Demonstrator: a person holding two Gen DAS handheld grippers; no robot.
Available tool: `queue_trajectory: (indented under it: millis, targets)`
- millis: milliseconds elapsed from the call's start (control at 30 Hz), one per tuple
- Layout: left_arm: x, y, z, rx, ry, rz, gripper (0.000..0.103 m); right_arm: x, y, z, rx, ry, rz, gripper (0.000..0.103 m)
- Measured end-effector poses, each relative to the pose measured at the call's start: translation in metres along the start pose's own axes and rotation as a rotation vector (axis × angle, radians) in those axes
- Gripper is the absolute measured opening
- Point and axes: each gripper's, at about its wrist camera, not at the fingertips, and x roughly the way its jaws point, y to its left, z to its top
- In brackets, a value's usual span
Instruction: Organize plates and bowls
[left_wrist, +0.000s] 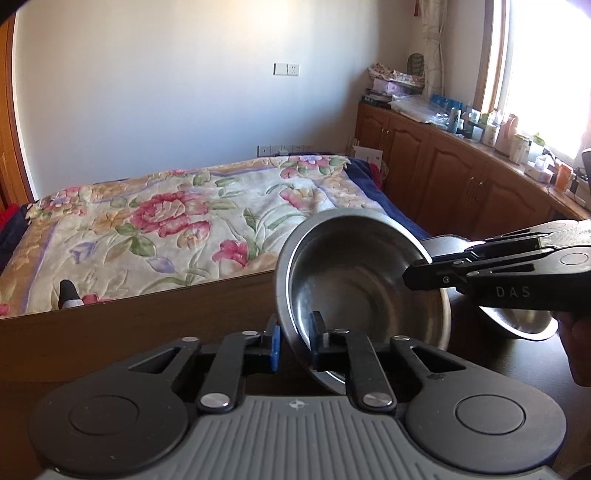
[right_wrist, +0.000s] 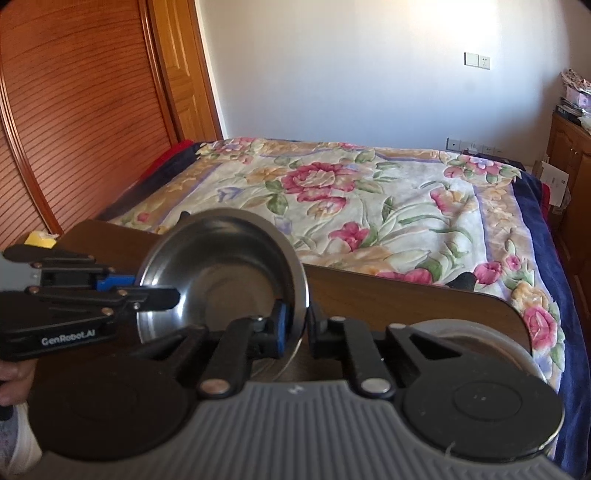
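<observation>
Both tools clamp one tilted steel bowl (left_wrist: 362, 288) above the table (left_wrist: 110, 343): left tool (left_wrist: 295, 341) near rim, right tool (right_wrist: 295, 328) opposite.

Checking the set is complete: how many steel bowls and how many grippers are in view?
Steel bowls: 2, the held bowl and a second bowl
Grippers: 2, the left gripper and the right gripper
Total: 4

Left gripper (left_wrist: 295, 341): black linkage arms, silver round rivets, blue finger pads (left_wrist: 274, 345), a grey ribbed housing, 2 black round discs. Right gripper (right_wrist: 295, 328) matches it, lettered "DAS" in the left view; the left reads "GenRobot.AI".
</observation>
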Motion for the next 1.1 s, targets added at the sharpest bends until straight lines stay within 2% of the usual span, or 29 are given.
queue_trajectory:
  millis: [600,800,1100]
  targets:
    - [-0.098,-0.032,0.007,0.065,-0.139,-0.028,0.015,-0.096,0.028,0.012,-0.066,-0.143,-0.063,0.012]
    - [-0.132,-0.048,-0.008,0.09,-0.185,-0.031,0.015,-0.123,0.036,0.001,-0.077,-0.171,-0.071,0.011]
    - [-0.165,-0.063,-0.037,0.103,-0.204,-0.052,0.014,-0.149,0.047,-0.024,-0.111,-0.183,-0.082,0.011]
